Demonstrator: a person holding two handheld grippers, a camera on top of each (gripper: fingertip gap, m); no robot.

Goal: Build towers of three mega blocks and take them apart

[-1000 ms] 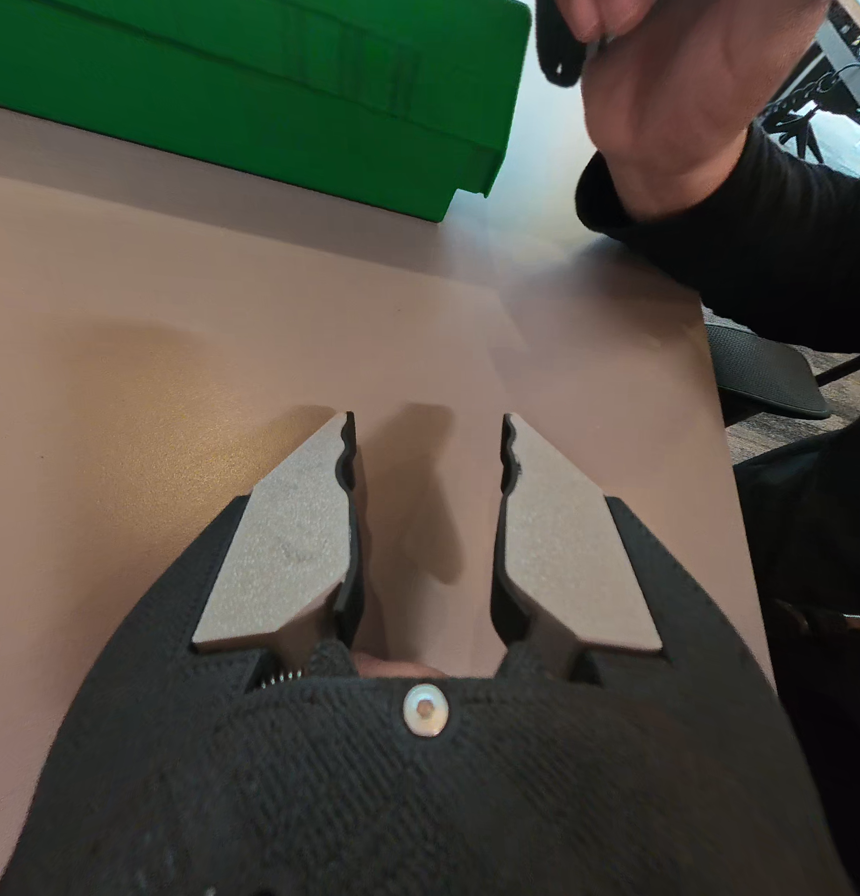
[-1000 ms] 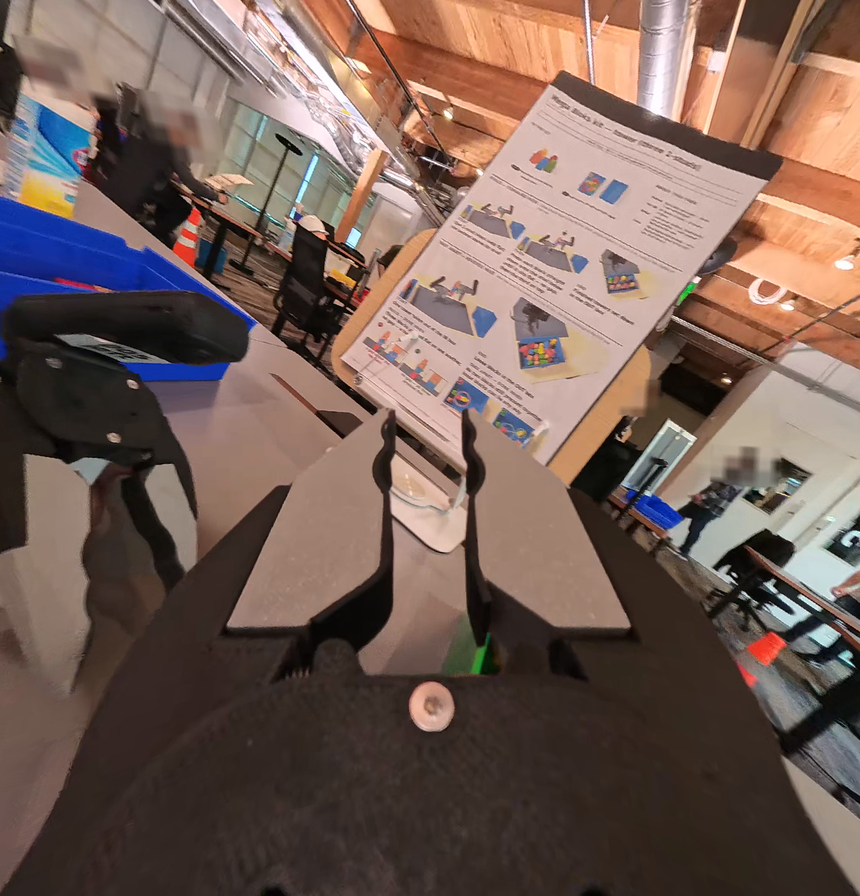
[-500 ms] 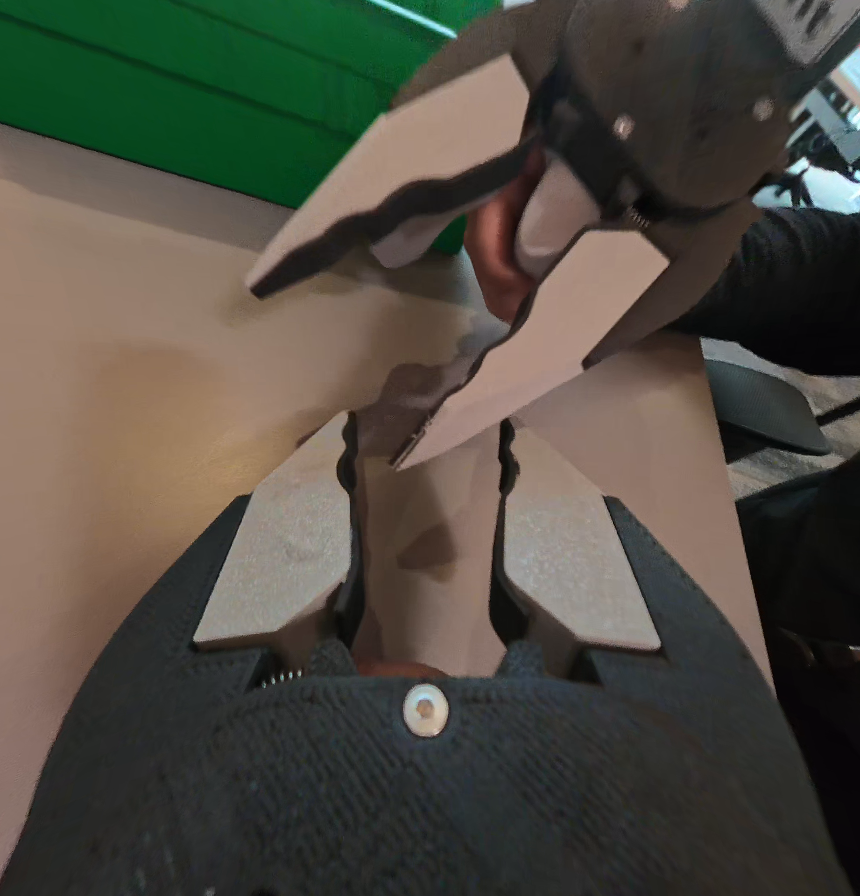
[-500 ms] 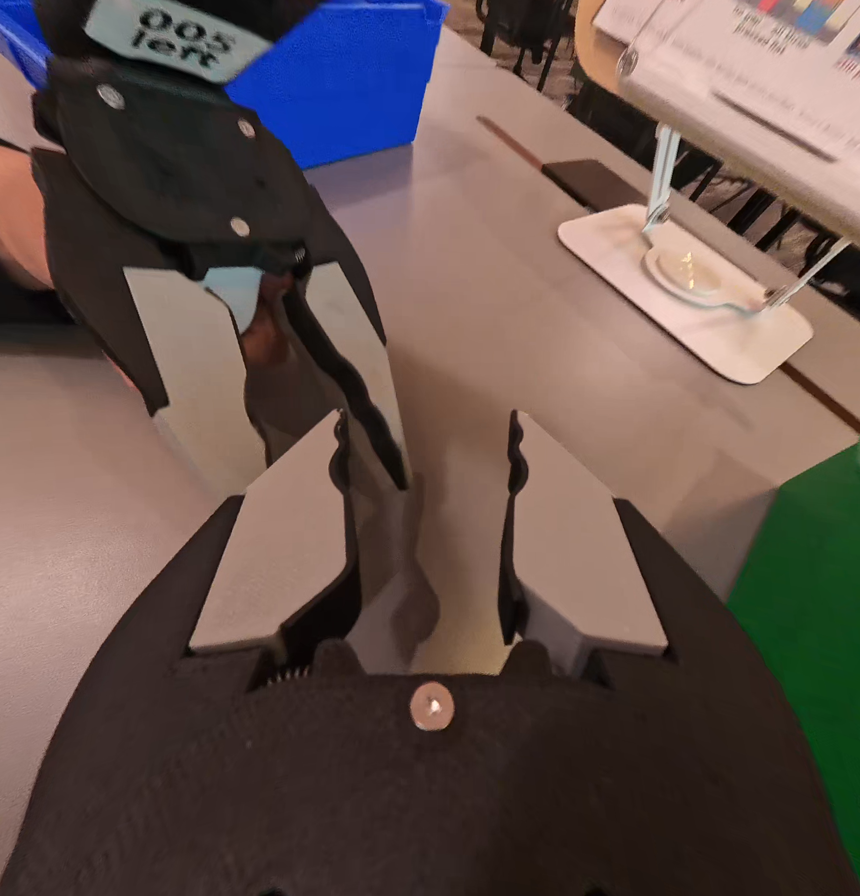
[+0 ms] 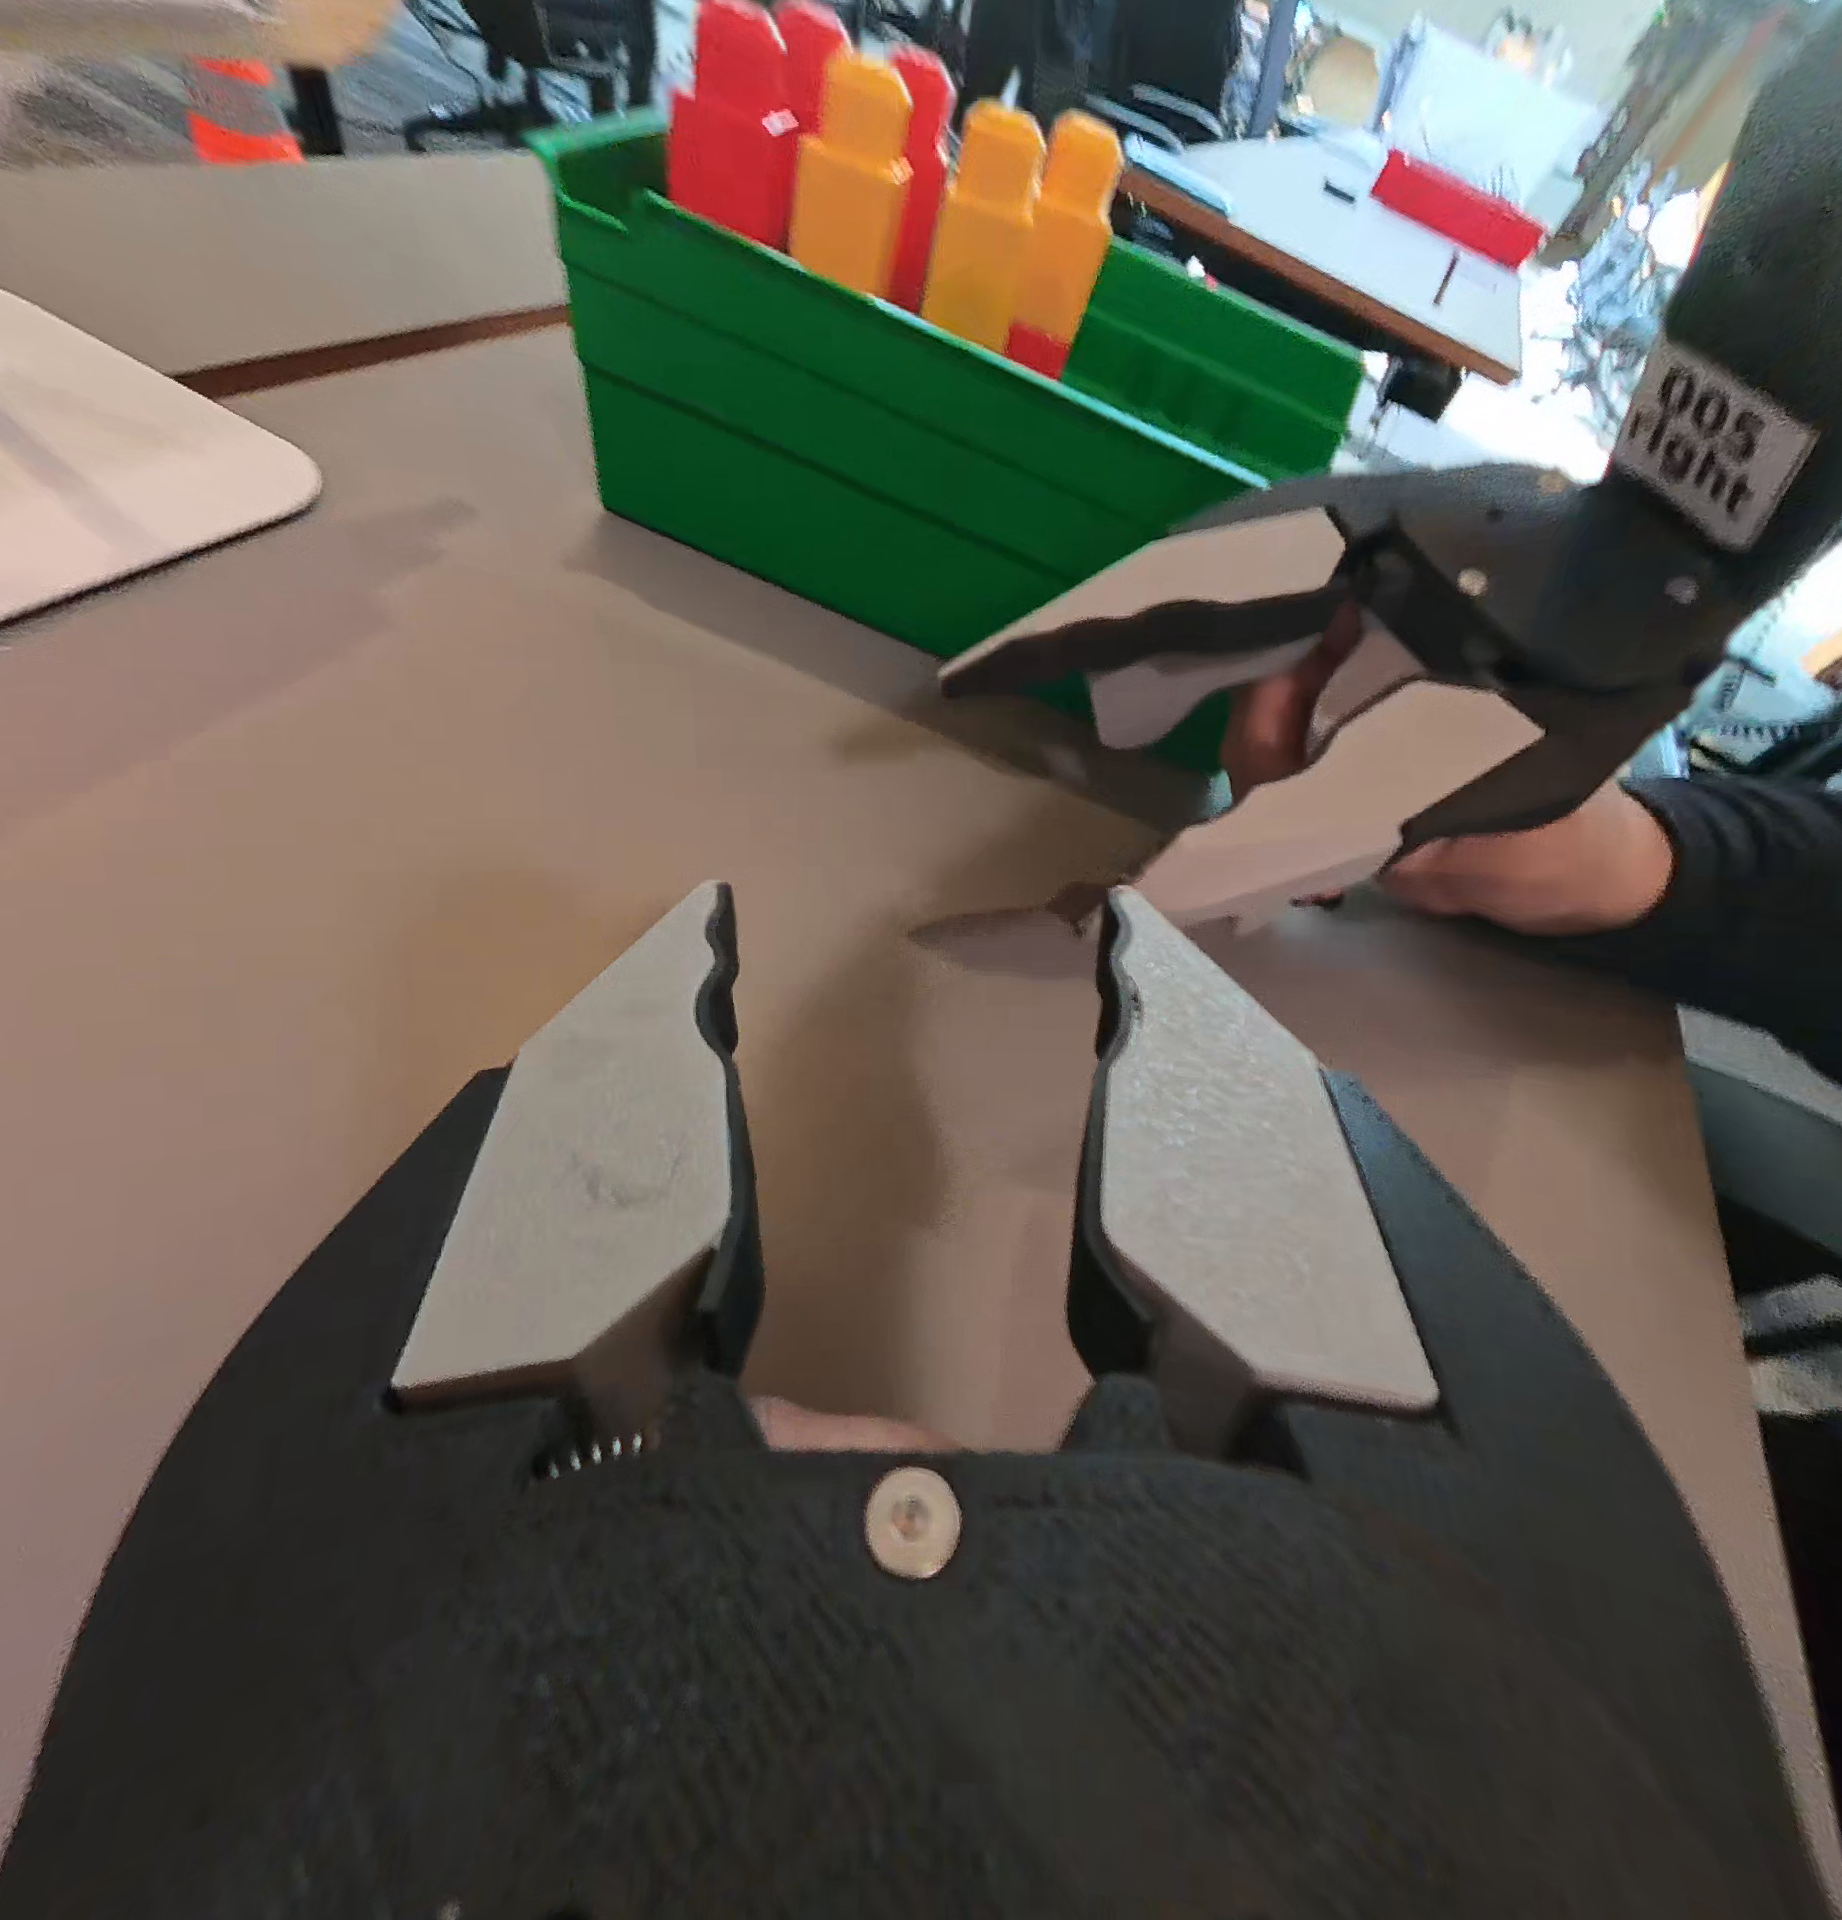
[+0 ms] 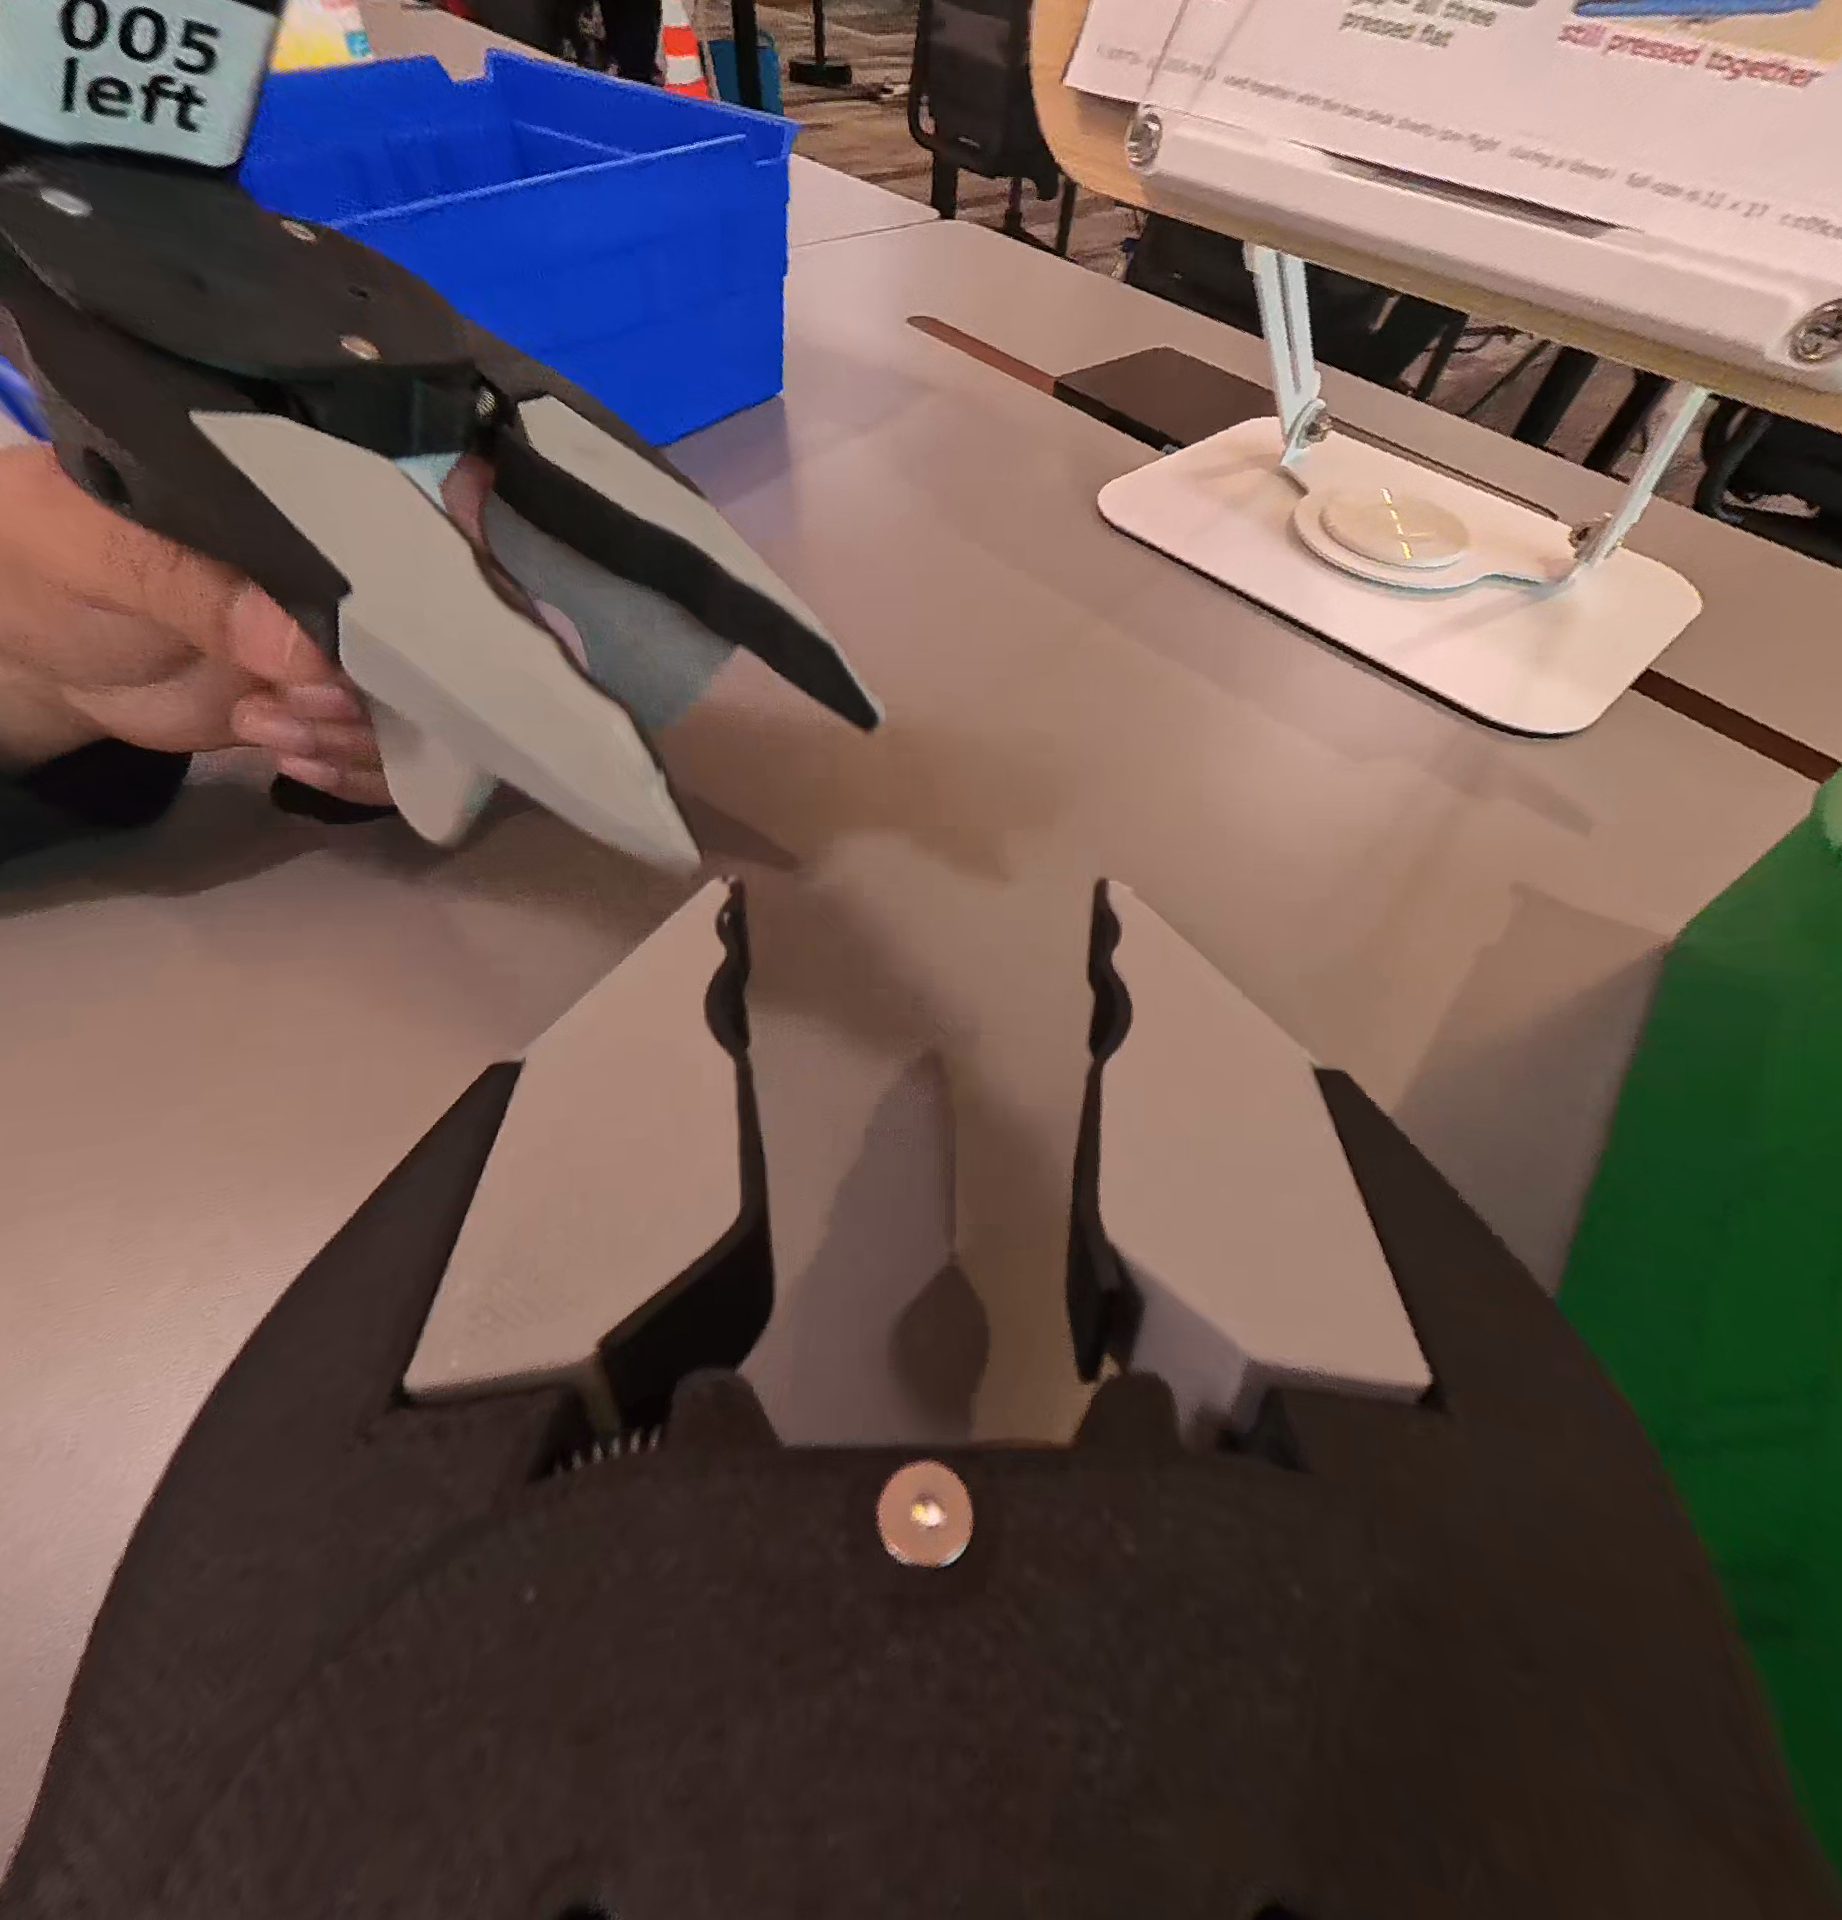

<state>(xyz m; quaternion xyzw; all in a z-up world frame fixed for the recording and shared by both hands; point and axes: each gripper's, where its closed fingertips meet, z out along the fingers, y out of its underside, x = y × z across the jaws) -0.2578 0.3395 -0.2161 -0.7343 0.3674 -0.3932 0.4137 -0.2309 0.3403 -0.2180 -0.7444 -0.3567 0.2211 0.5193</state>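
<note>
Both grippers, left [image 5: 917,935] and right [image 6: 917,914], hover over the bare table [image 5: 377,831] with jaws spread, holding nothing. The blocks [image 5: 896,197] stand in the green bin [image 5: 896,457] beyond them, so by my reckoning no tower is begun.

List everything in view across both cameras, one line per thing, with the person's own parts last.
green bin: one, green, far side of the table, right of centre in the left wrist view
mega blocks: several, red and orange, standing up out of the green bin; exact count unclear
blue bin: one, blue, far left in the right wrist view
stand: one, white, holds an instruction sheet, far right
table: one, grey-brown, under everything
left tool: one, black with grey fingers, open, empty
right tool: one, same, open, empty
hand: one on each tool's grip
</note>
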